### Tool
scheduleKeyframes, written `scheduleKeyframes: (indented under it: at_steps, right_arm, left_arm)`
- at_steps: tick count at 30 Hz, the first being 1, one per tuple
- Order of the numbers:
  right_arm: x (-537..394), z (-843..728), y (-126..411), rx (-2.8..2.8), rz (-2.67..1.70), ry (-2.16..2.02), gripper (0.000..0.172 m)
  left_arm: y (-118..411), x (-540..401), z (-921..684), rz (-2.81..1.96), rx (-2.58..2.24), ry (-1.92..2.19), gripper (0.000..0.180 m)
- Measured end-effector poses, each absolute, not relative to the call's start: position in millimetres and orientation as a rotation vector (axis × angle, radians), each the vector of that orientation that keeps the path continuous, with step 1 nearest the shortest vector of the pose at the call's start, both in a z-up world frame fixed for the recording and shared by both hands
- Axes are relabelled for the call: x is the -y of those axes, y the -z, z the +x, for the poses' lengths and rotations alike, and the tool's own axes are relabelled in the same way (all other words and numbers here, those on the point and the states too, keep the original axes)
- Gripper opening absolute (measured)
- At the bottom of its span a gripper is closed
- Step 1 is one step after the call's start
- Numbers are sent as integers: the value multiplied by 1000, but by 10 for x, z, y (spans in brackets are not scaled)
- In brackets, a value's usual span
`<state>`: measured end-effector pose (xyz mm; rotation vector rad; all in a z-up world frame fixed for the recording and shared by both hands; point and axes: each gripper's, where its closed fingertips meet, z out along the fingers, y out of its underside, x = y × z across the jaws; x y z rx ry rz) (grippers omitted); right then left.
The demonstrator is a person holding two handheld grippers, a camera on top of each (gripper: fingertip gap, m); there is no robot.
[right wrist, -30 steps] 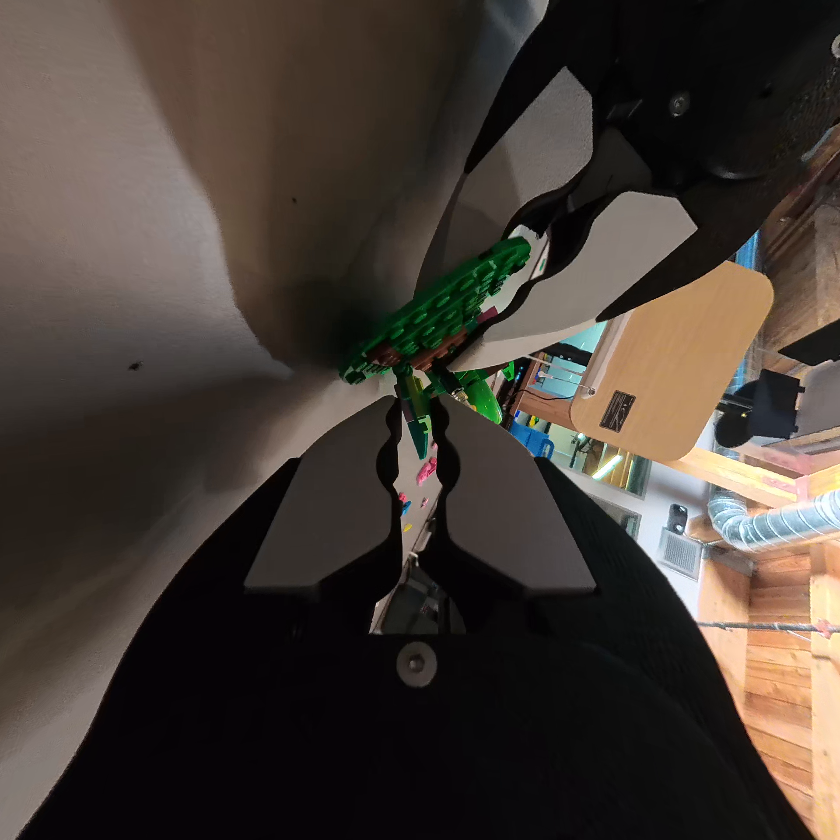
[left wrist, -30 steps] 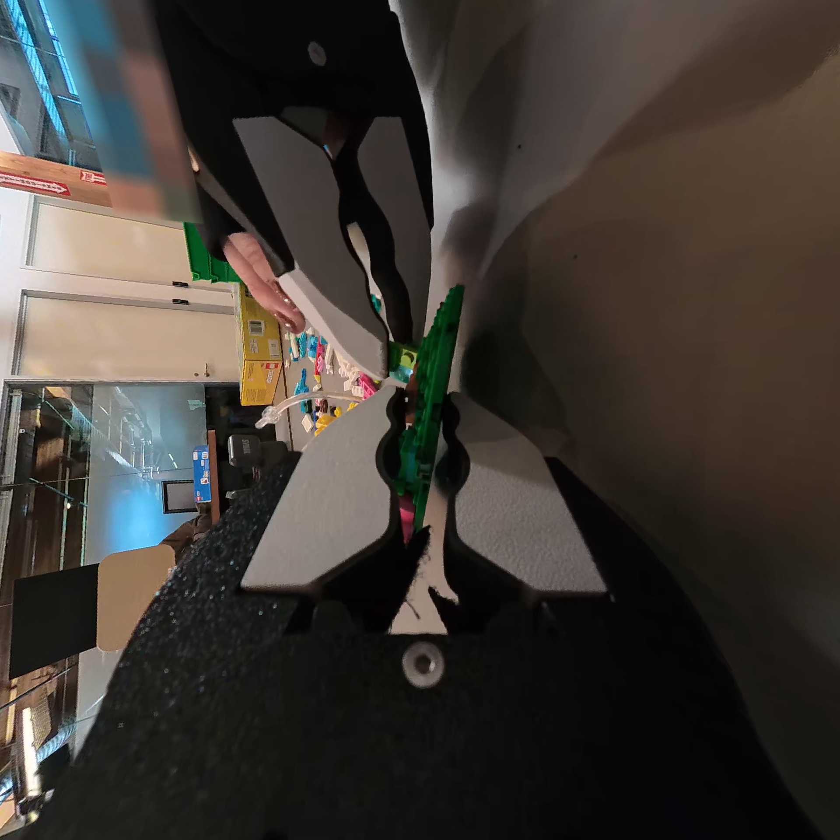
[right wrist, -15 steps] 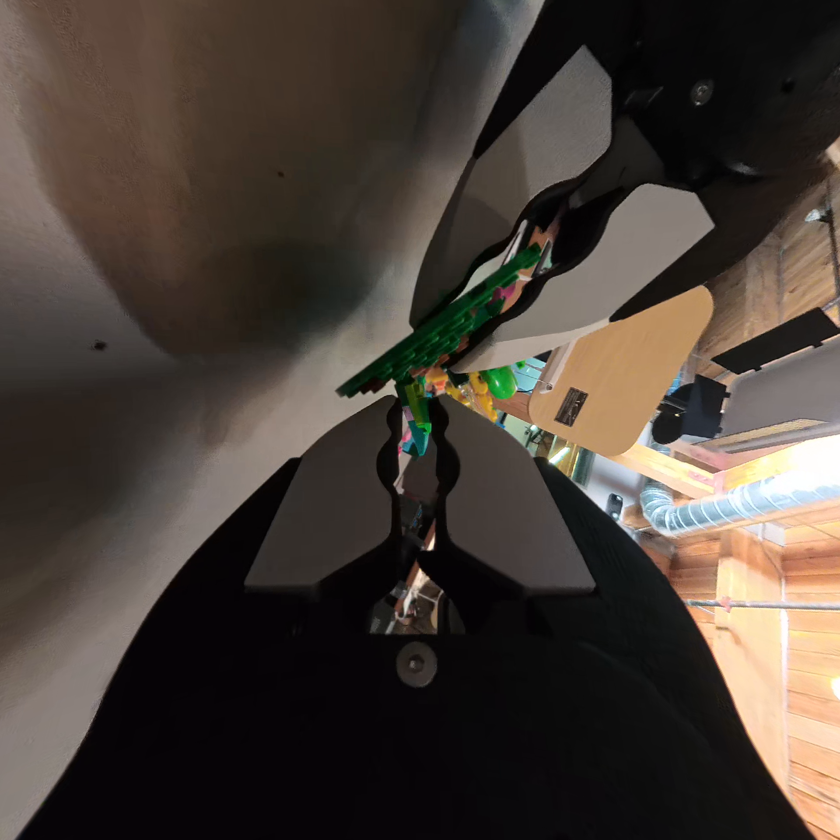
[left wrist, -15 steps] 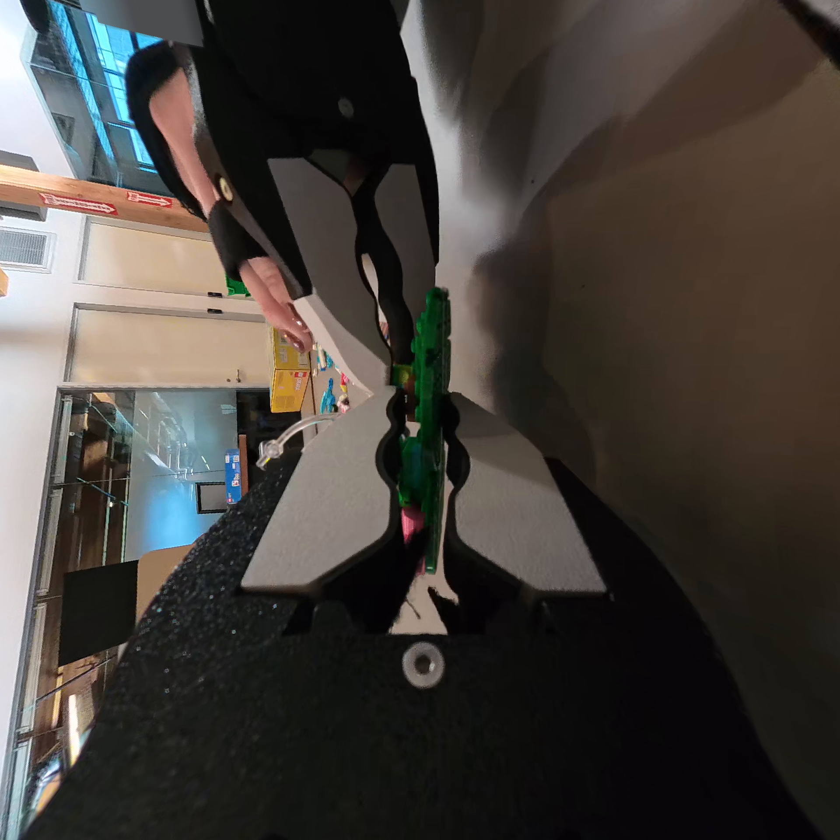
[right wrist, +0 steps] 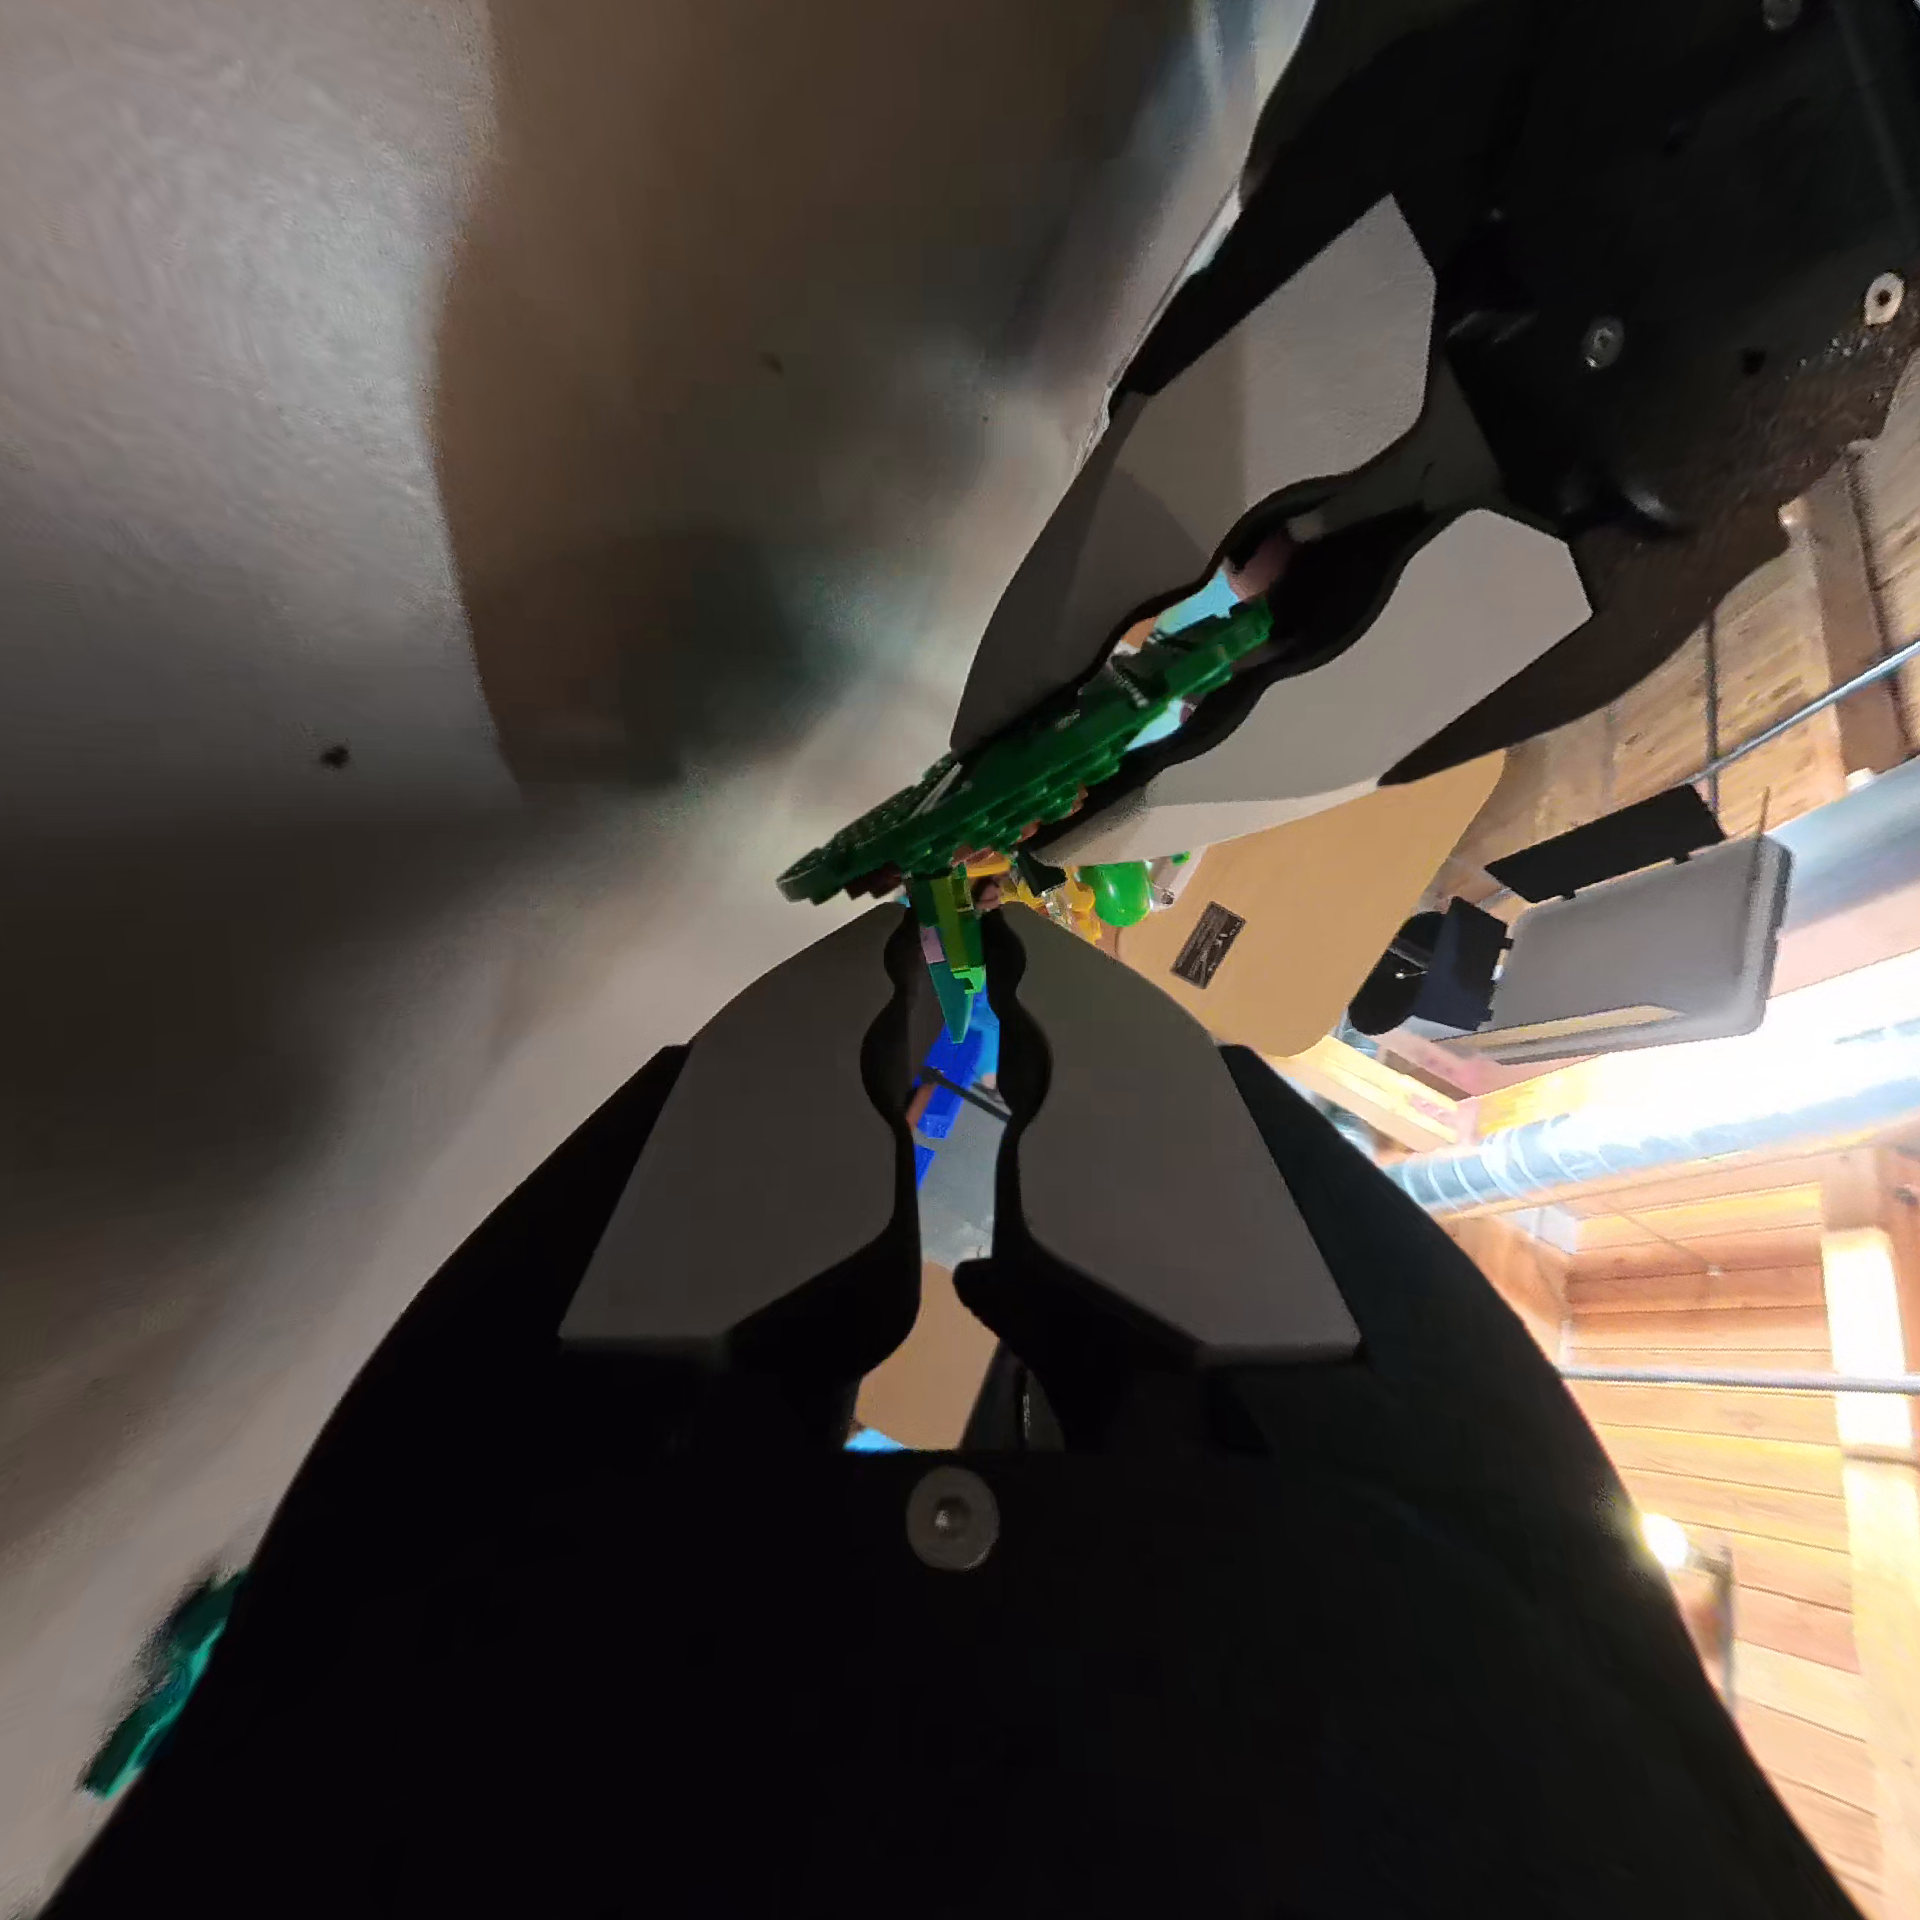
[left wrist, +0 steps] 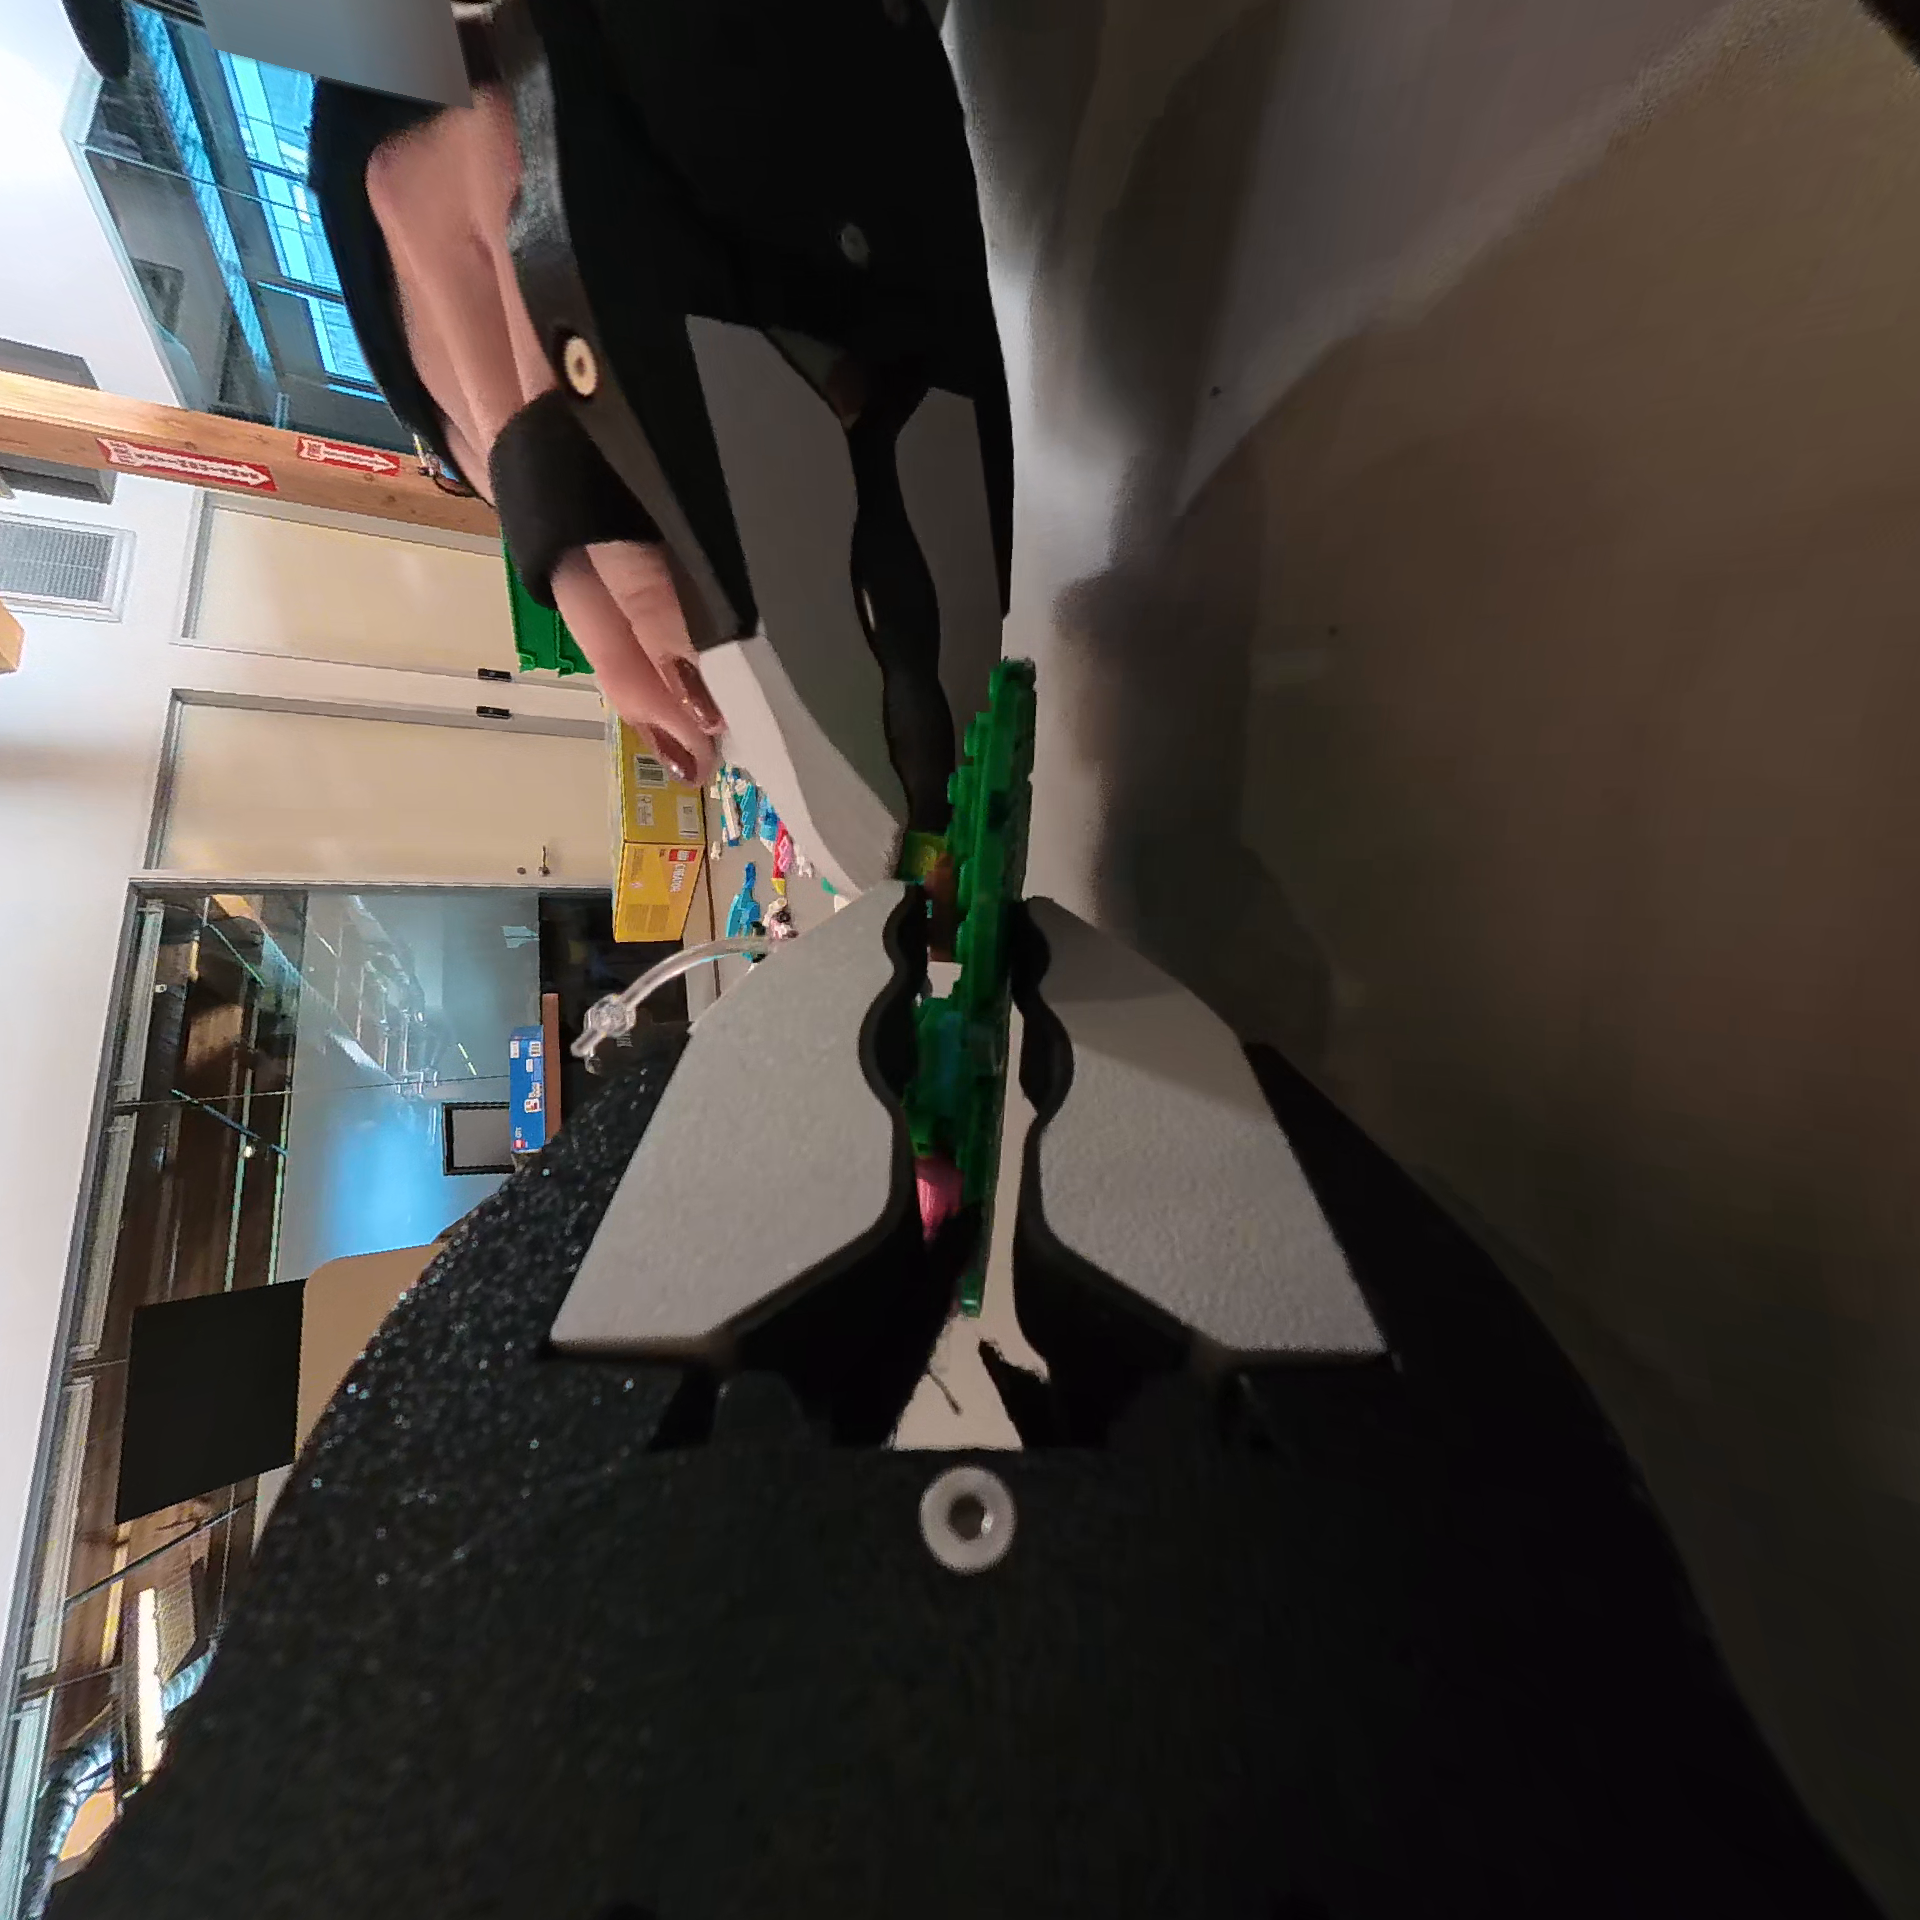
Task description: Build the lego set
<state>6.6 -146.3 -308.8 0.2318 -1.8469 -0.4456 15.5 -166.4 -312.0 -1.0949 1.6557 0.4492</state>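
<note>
My left gripper [left wrist: 961, 920] is shut on a green brick plate [left wrist: 992, 831], seen edge-on between its pads, with small green, teal and pink pieces on the plate's left face. The right wrist view shows the same plate [right wrist: 997, 790] clamped in the left gripper's fingers [right wrist: 1299, 416] at the upper right. My right gripper [right wrist: 951, 920] is shut on a small lime-green and teal piece [right wrist: 951, 935] that juts from the plate near its lower edge. In the left wrist view the right gripper's fingers [left wrist: 800, 769] come down from above onto that lime piece [left wrist: 920, 854].
The white table surface [left wrist: 1455, 935] fills the right side, tilted steeply. Loose coloured bricks [left wrist: 753, 831] and yellow boxes [left wrist: 655, 831] lie farther off on it. A person's hand [left wrist: 644, 644] holds the right gripper. A light wooden board [right wrist: 1299, 935] and a round green piece [right wrist: 1117, 888] lie behind. The tips of both grippers are at nearly the same place.
Both grippers have kept their hold while the views swung. The plate now stands more upright in the left gripper, and the right gripper's hand has come further into view.
</note>
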Motion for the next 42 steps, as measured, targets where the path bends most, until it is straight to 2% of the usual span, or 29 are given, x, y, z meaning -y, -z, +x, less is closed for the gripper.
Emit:
scheduleKeyframes:
  at_steps: [1,42]
  right_arm:
    - [1461,63,3086,1840,244,462,9]
    - [1519,105,2993,1883,171,272,19]
  left_arm:
    - [3118,1663,157,-1096,-1654,-447,16]
    - [2997,1753,208,-1073,-1572,-299,16]
